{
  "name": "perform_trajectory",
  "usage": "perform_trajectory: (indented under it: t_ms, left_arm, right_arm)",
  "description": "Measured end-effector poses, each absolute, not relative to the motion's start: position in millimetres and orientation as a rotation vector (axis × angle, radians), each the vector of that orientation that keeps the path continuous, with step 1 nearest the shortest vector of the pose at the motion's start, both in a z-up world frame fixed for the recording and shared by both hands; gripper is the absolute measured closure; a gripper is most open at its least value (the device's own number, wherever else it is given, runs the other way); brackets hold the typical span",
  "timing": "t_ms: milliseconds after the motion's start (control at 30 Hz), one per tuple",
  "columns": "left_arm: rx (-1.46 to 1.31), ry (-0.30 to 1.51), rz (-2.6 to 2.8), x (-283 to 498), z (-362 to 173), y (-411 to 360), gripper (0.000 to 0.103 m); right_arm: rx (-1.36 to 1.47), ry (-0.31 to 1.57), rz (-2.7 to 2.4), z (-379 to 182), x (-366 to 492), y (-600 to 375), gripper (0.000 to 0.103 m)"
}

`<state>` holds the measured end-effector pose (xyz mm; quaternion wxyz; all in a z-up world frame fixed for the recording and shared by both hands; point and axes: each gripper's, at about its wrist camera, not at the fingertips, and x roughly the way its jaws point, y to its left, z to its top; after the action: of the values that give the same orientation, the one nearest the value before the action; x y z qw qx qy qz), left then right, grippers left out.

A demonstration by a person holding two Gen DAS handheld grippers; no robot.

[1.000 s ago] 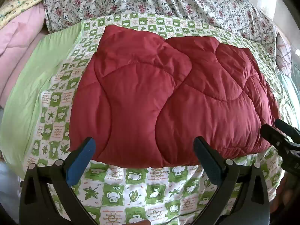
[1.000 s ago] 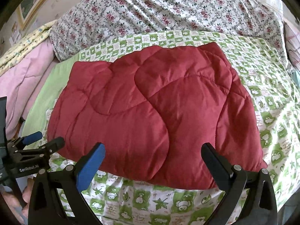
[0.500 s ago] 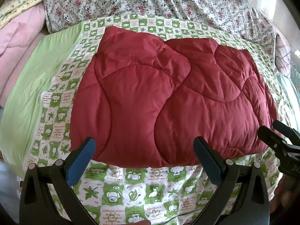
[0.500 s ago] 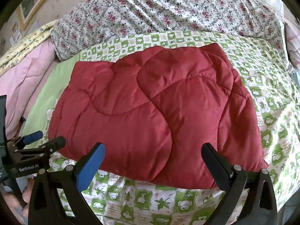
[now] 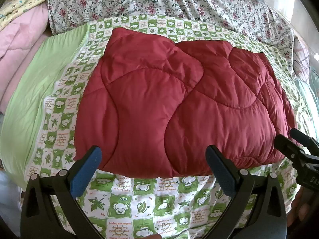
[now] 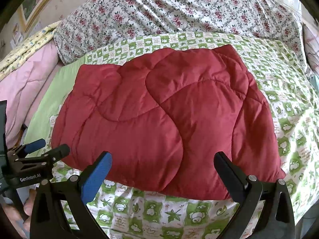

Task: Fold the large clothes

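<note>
A red quilted padded garment [image 5: 179, 103] lies folded into a thick rectangle on a green-and-white checked sheet [image 5: 123, 201]; it also shows in the right wrist view [image 6: 163, 119]. My left gripper [image 5: 153, 163] is open and empty, held just short of the garment's near edge. My right gripper [image 6: 162, 165] is open and empty, also just short of the near edge. Each gripper appears in the other's view: the right one [image 5: 295, 143] at the garment's right corner, the left one [image 6: 47, 149] at its left corner.
A floral duvet [image 6: 179, 14] is heaped behind the garment. Pink bedding [image 5: 22, 43] and a plain green sheet edge [image 5: 39, 83] lie to the left. A yellow patterned cloth [image 6: 30, 43] lies at far left. The bed edge runs below the grippers.
Both grippers have drawn back slightly from the garment, showing a little more checked sheet in front. The garment lies still and both grippers stay open.
</note>
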<state>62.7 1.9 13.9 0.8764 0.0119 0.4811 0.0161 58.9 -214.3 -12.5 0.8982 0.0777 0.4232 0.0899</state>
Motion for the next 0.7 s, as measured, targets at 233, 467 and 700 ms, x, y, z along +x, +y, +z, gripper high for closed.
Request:
perform_trajectory:
  t_ms: [233,467,700]
  left_arm:
    - [0.025,1.002,0.040,61.7,14.5,2.7,0.000]
    - [0.023,1.004,0.040,61.1,14.6,2.8,0.000]
    - [0.021,1.002,0.046,60.6,15.8,2.2,0.000]
  right_arm:
    - [0.158,0.874,0.186,-13.1,58.7,-215.0,0.000]
    - [0.156,0.871,0.187,-12.6,58.2,-214.6,0.000]
    - [0.160,0.871,0.189,-11.9,56.7,-214.4,0.000]
